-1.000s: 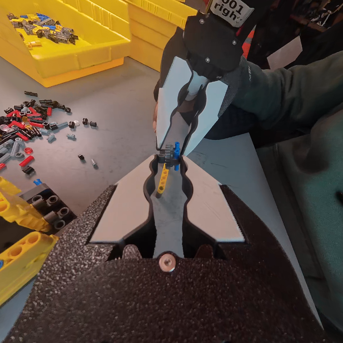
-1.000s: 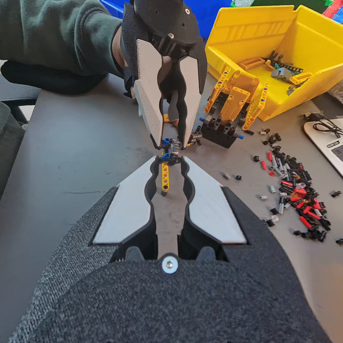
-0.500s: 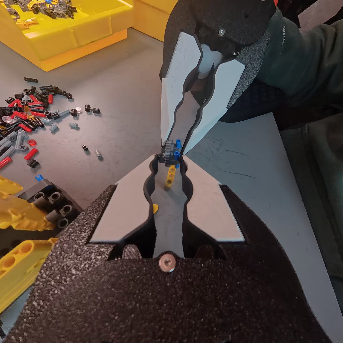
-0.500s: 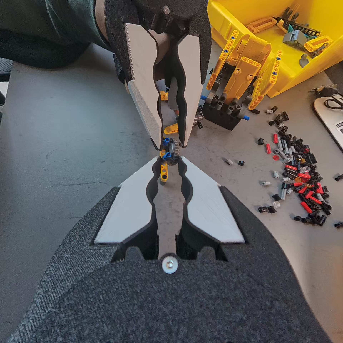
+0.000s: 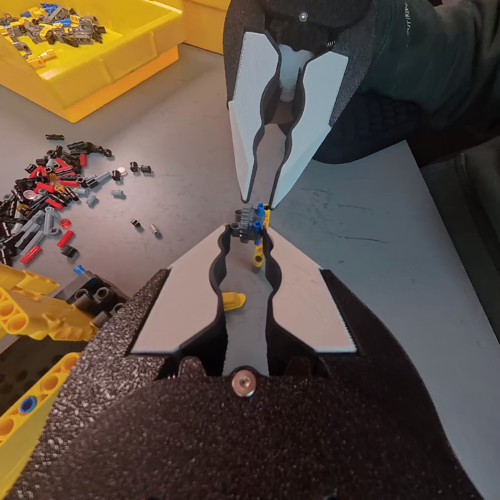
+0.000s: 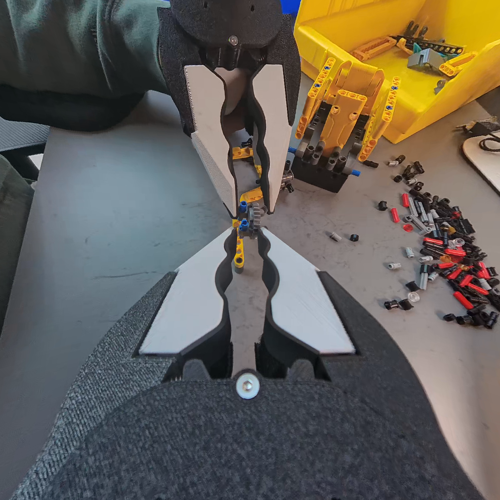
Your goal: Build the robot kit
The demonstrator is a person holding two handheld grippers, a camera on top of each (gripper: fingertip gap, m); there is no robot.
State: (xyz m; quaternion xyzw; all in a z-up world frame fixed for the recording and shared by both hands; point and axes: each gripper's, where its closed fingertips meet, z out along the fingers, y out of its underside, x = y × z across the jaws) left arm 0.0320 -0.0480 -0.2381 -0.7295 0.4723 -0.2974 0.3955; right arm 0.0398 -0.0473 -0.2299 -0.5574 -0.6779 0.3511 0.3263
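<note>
A small assembly of a dark grey gear (image 5: 245, 224), blue pins (image 5: 260, 208) and a yellow beam with holes (image 5: 258, 254) is held above the grey table between both grippers. My left gripper (image 5: 247, 230) is shut on its gear end. The right gripper (image 5: 258, 205) comes in from above in this view, shut on the top by a blue pin. In the right wrist view my right gripper (image 6: 246, 230) pinches the gear (image 6: 254, 219) and yellow beam (image 6: 239, 251), and the left gripper (image 6: 251, 215) meets it tip to tip.
A pile of small red, black and grey pins (image 5: 40, 189) lies on the table (image 6: 108, 216). A yellow and black brick model (image 6: 343, 121) stands before a yellow bin (image 6: 433, 113). Another yellow bin (image 5: 81, 67) holds parts. A loose yellow piece (image 5: 232, 300) lies under the fingers. The grippers are tip to tip, or close to it. It is some 6 centimetres from my left tips to the loose yellow piece (image 5: 232, 300). It turns up in the right wrist view (image 6: 248, 197) as well.
Both grippers kept their hold and shifted together over the table. The yellow beam swung from slanting left to hanging on the right side in the left wrist view.
</note>
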